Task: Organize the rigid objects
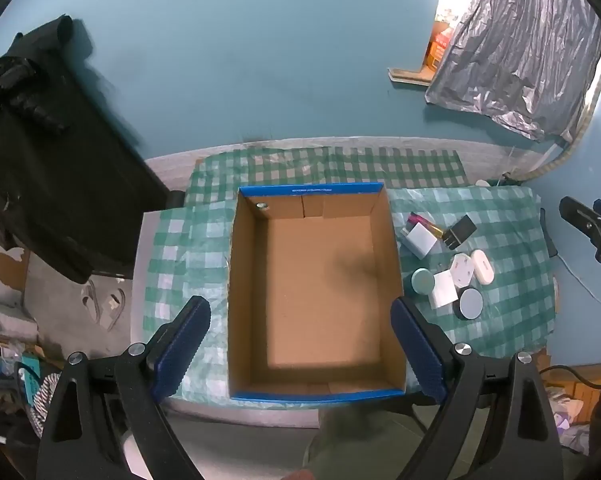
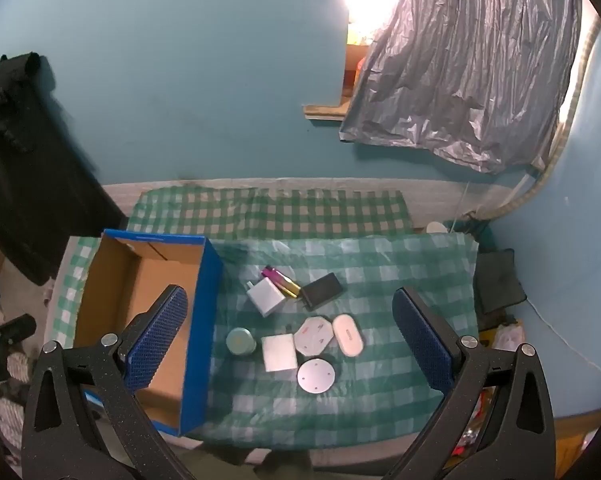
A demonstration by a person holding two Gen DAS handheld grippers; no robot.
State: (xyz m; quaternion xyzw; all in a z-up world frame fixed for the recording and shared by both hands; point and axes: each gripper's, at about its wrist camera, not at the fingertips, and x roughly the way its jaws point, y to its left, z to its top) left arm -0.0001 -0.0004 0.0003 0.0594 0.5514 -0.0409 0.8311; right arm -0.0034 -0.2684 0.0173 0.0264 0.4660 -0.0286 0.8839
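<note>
Open cardboard box (image 1: 316, 292), blue outside, plain brown inside, nothing inside, sitting on left half of counter (image 2: 380, 264) covered in green-white checked cloth. Small round hole with metal ring in far-left inner corner of box.

Rigid items clustered on cloth just right of box, not touching it apart from teal round jar (image 2: 240, 341) close beside the blue wall. White charger cube (image 2: 266, 296) at far side of cluster, with a purple-and-yellow lighter-like stick (image 2: 282, 280) touching behind it and a black flat rectangular block (image 2: 321, 290) to its right. Nearer row: white square pad (image 2: 278, 353), grey hexagonal plug-like piece (image 2: 313, 335) overlapping its corner, white oval case (image 2: 347, 335) beside that. Grey round disc (image 2: 316, 375) nearest, on a dark base.

Left gripper (image 1: 300, 344) above box, fingers spread wide, nothing between them but box floor below. Right gripper (image 2: 290, 340) above item cluster, fingers spread wide, gripping nothing, cluster well below.

Blue wall behind, silver crinkled sheet (image 2: 468, 80) hung at upper right, black cloth (image 1: 40, 160) at left. No obstacle between items and box except the box's own right wall.
</note>
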